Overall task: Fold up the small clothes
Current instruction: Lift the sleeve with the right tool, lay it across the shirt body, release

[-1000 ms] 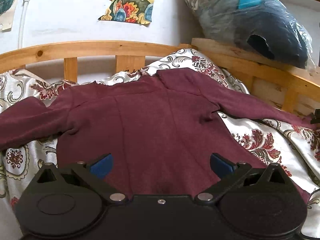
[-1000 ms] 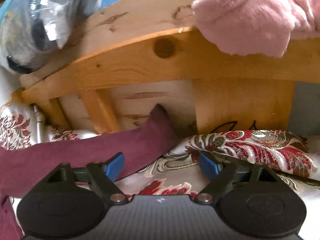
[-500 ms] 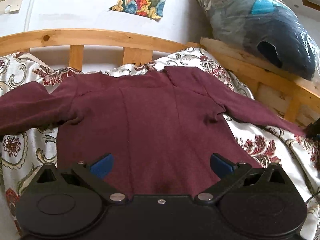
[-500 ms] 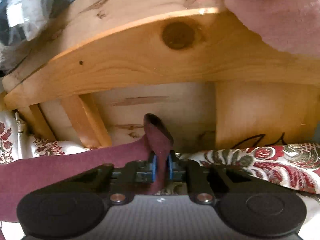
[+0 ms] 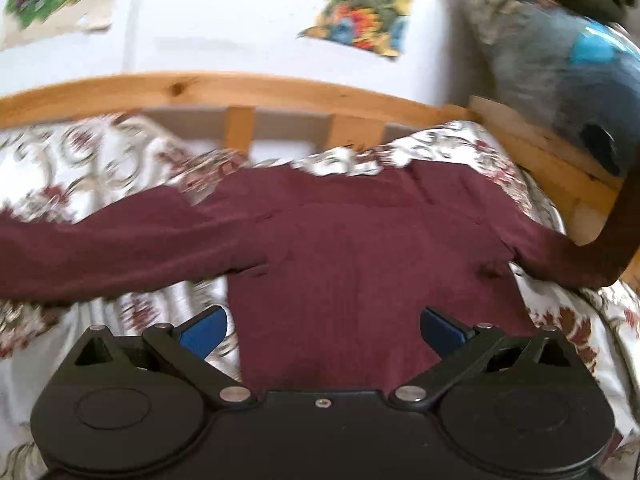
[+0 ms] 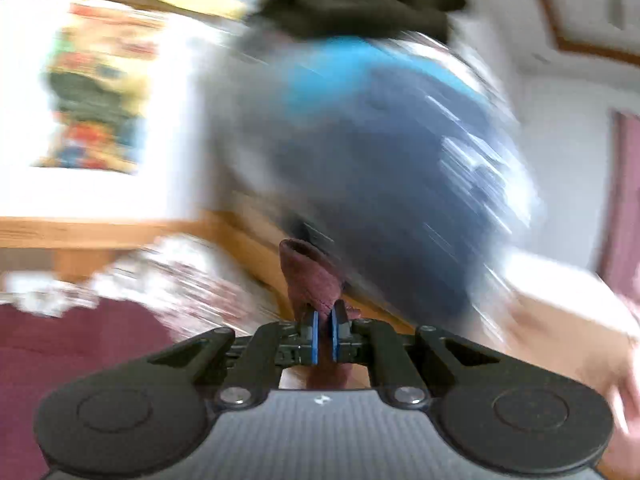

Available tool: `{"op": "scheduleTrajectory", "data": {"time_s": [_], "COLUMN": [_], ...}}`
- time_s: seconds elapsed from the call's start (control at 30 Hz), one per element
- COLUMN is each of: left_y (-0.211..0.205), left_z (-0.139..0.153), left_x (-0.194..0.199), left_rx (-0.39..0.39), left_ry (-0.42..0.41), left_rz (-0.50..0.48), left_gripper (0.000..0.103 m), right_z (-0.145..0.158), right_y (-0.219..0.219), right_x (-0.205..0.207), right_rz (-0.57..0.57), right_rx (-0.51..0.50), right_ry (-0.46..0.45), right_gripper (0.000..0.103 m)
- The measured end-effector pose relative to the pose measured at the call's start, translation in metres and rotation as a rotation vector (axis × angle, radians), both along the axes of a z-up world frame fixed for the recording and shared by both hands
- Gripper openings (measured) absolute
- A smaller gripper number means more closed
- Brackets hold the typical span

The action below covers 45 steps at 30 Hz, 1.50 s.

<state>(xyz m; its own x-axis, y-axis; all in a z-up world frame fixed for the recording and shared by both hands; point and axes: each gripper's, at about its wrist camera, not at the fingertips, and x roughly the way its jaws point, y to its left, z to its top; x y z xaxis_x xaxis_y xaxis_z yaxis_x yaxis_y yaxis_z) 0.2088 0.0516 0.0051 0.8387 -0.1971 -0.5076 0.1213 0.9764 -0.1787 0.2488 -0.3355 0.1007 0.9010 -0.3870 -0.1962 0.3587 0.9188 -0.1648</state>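
A maroon long-sleeved top [image 5: 360,264] lies spread on a floral bedspread [image 5: 92,168], neck toward the wooden rail. My left gripper [image 5: 322,330] is open and empty, just above the top's lower body. Its right sleeve [image 5: 624,232] rises off the bed at the right edge. In the right wrist view my right gripper [image 6: 324,336] is shut on that sleeve's cuff [image 6: 312,276], held up in the air. Part of the top's body [image 6: 80,352] shows at lower left. The right wrist view is heavily blurred.
A wooden bed rail [image 5: 240,88] runs along the back and right side. A large plastic-wrapped blue bundle [image 5: 560,60] sits on the rail at the right; it also fills the right wrist view [image 6: 380,168]. Colourful pictures [image 5: 360,12] hang on the white wall.
My right gripper has lifted the sleeve cuff off the bed and swung it up and leftward, fast. My left gripper has drifted right and back slightly, still open.
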Motion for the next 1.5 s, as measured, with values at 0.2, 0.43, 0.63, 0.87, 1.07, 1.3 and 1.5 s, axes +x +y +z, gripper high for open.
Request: {"op": "scheduleTrajectory", "data": {"time_s": [0.2, 0.43, 0.63, 0.87, 1.07, 1.3, 1.5], "left_y": [0.034, 0.05, 0.058, 0.058, 0.045, 0.015, -0.003], "left_z": [0.016, 0.024, 0.013, -0.01, -0.03, -0.055, -0.072], "left_x": [0.004, 0.009, 0.021, 0.04, 0.047, 0.045, 0.044], "left_rx": [-0.113, -0.128, -0.171, -0.211, -0.173, -0.001, 0.119], "left_ry": [-0.009, -0.067, -0.068, -0.018, 0.037, 0.094, 0.112], "left_rz": [0.075, 0.144, 0.152, 0.084, 0.005, -0.057, -0.09], "left_gripper": [0.102, 0.102, 0.102, 0.102, 0.102, 0.102, 0.102], "right_z": [0.02, -0.054, -0.128, -0.144, -0.117, -0.08, -0.112], "right_y": [0.123, 0.222, 0.259, 0.232, 0.173, 0.092, 0.043], "right_x": [-0.003, -0.022, -0.024, -0.042, -0.027, 0.084, 0.138], "right_rz": [0.367, 0.652, 0.805, 0.942, 0.862, 0.53, 0.5], "right_rx": [-0.189, -0.38, -0.493, -0.4, -0.383, -0.269, -0.05], "right_ry": [0.022, 0.088, 0.194, 0.311, 0.46, 0.633, 0.6], "right_gripper": [0.008, 0.008, 0.012, 0.091, 0.093, 0.086, 0.072]}}
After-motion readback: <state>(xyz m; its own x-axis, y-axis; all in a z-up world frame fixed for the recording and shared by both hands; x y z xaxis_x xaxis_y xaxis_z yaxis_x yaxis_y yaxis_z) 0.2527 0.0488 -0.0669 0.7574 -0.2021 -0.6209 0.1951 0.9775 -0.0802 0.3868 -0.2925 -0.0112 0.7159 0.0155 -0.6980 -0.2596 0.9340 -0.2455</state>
